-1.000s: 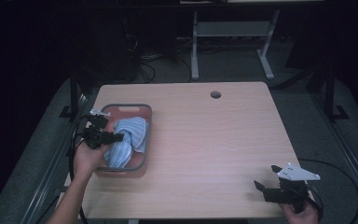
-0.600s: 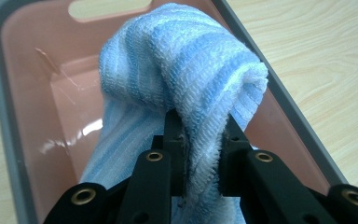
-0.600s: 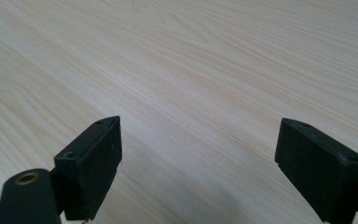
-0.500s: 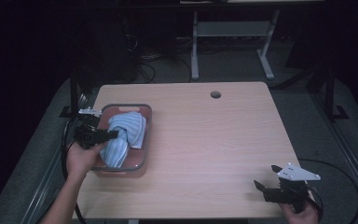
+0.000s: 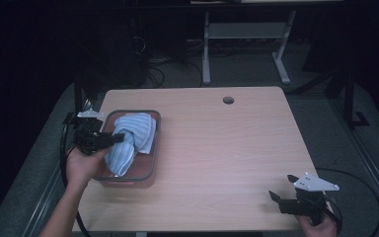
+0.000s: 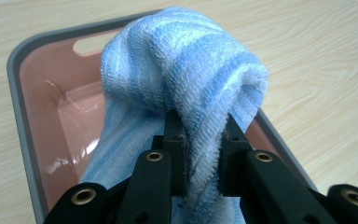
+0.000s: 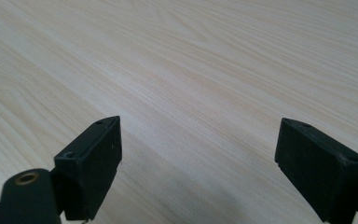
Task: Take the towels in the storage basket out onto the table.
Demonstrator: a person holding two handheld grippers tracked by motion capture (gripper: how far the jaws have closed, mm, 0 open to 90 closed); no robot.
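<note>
A blue and white striped towel (image 5: 131, 139) lies bunched in a pink tray with a grey rim (image 5: 147, 174) at the table's left. My left gripper (image 5: 117, 138) is shut on a fold of the towel (image 6: 191, 88), which drapes over the jaws and hides their tips in the left gripper view; the tray's pink floor (image 6: 70, 121) shows behind it. My right gripper (image 5: 282, 189) rests near the table's front right corner, open, with bare wood between its jaws (image 7: 200, 135).
The wooden table (image 5: 217, 143) has a round cable hole (image 5: 228, 100) near its far edge. A white desk frame (image 5: 242, 34) and cables stand on the dark floor beyond. The room around the table is dark.
My left gripper has shifted slightly toward the person's side and left while holding the towel, dragging the fold with it. The right gripper has stayed put.
</note>
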